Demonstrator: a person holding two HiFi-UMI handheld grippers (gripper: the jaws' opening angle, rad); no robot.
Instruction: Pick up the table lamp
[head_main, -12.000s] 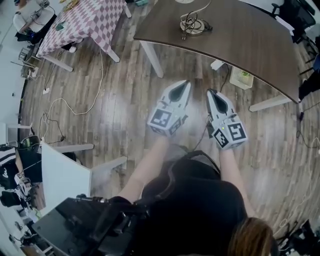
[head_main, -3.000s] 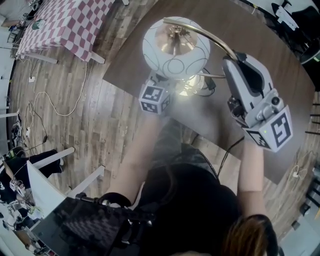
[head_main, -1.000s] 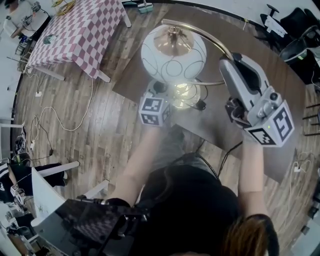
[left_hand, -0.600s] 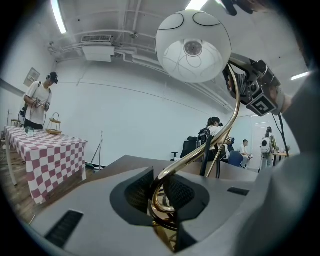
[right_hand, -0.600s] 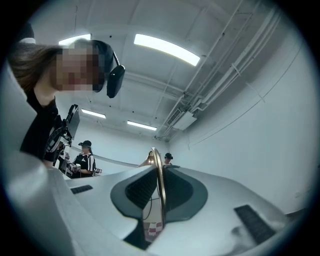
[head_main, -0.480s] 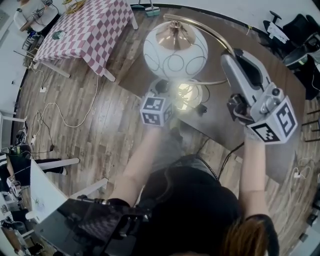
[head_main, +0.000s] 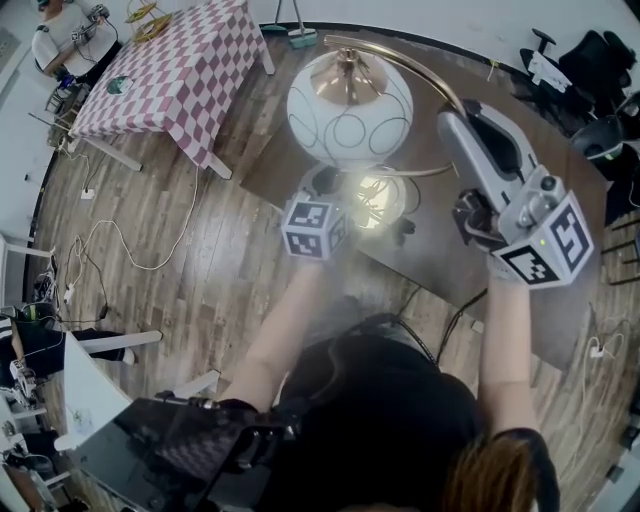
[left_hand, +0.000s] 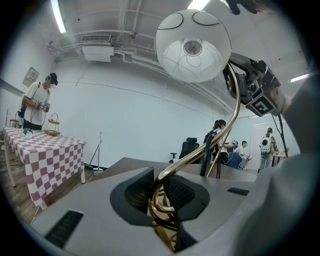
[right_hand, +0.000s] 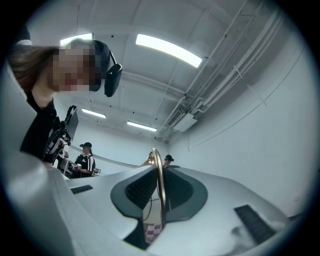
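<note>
The table lamp has a white globe shade (head_main: 350, 108), a curved brass arm (head_main: 430, 70) and a brass base (head_main: 375, 197) that glows over the dark table (head_main: 530, 140). My left gripper (head_main: 333, 182) reaches in under the globe; in the left gripper view it (left_hand: 159, 197) is shut on the brass stem low down, near the base coils, with the globe (left_hand: 192, 47) overhead. My right gripper (head_main: 453, 113) is shut on the arched arm higher up; the right gripper view shows the thin brass arm (right_hand: 159, 175) pinched between its pads (right_hand: 142, 187).
A checkered table (head_main: 175, 70) stands at the left on the wood floor, with a white cable (head_main: 150, 225) trailing beside it. Office chairs (head_main: 590, 60) stand at the far right. A black cord (head_main: 450, 320) hangs off the table's near edge. People stand in the background.
Twelve seconds ago both grippers hung free over the floor; now each grips the lamp. Over the last second lamp and grippers have risen slightly together.
</note>
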